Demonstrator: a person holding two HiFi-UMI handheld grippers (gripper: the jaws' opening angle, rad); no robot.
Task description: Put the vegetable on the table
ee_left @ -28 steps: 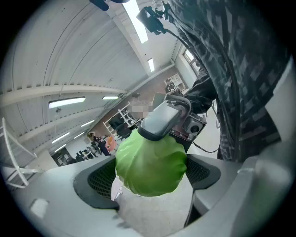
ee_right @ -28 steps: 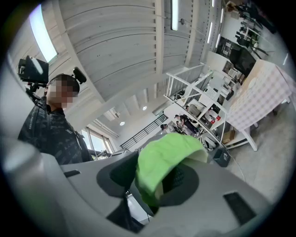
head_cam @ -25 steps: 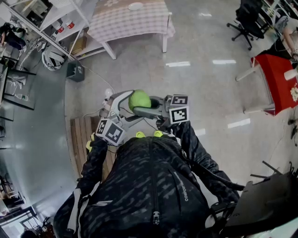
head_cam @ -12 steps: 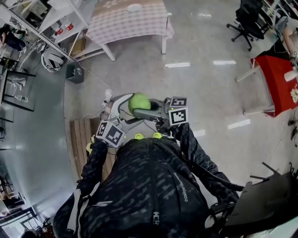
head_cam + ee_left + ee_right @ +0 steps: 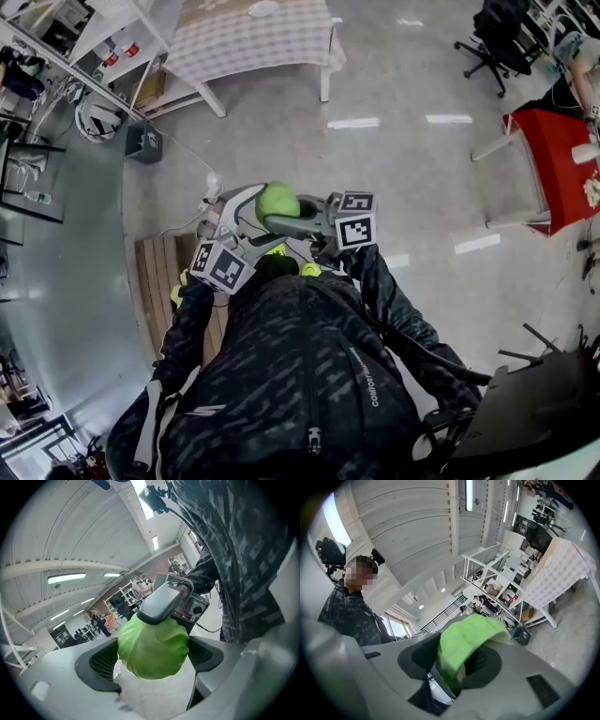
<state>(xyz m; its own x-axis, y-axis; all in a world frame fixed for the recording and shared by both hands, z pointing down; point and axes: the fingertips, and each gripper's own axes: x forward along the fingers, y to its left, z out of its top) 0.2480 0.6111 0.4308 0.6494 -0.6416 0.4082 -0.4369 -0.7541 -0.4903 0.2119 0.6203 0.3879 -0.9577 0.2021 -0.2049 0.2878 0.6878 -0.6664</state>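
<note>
The vegetable point(image 5: 277, 201) is held in the air, clamped by both the left tool point(image 5: 153, 654) and the right tool point(image 5: 457, 663), above a glossy grey floor point(image 5: 403, 178). The checked-cloth worktop point(image 5: 234, 47) is seen well apart.

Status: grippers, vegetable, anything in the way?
Left gripper, right gripper both shut on the vegetable. Vegetable aloft, not yet on the table. Nothing seen blocking the way.
</note>
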